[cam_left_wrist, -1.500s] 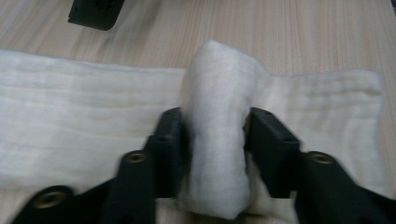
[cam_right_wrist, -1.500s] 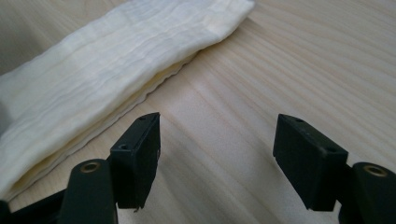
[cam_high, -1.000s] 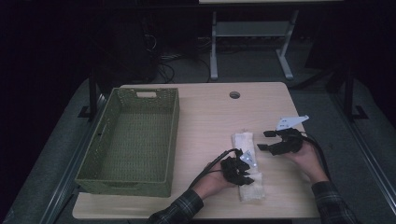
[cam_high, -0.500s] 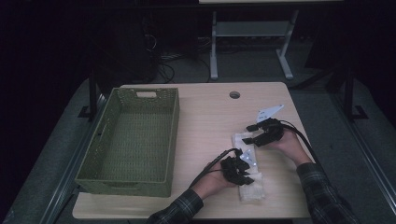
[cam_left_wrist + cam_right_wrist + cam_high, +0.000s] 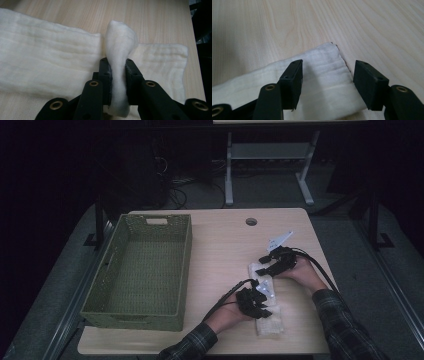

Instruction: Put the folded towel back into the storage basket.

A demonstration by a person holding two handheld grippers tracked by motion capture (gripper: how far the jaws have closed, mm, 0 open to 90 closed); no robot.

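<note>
Cloth (image 5: 265, 307), a white folded strip, lies along the near right part of the table (image 5: 220, 250), running from the front edge away toward the right hand. Nearest the person, the left tongs (image 5: 264, 306) have closed on it: in the left gripper view a pinched ridge of the fabric (image 5: 120, 62) stands up between the two black jaws, which press on it from both sides, while the rest of the strip lies flat on the wood to either side. That grip probably serves to pin or lift the near end so the cloth cannot slide while the other end is taken.

Farther along, the right tongs (image 5: 264, 265) hang over the far end of the strip. In the right gripper view the jaws stand wide apart, one on each side of the cloth's corner (image 5: 329, 60), with its stitched hem just beside the right-hand jaw; they hold nothing yet. Spread that wide and low over the fabric, they look set to close on that end, so that both ends are held at once, likely for a fold or a lift.

Beyond the right hand (image 5: 300, 272) a small white card or tag (image 5: 279, 240) lies on the table, apart from the cloth. To the left, well apart from the work, a green woven basket (image 5: 100, 285) sits empty, perhaps where the cloth is to go. At the far edge, a round cable hole (image 5: 251, 221) is set in the tabletop.
</note>
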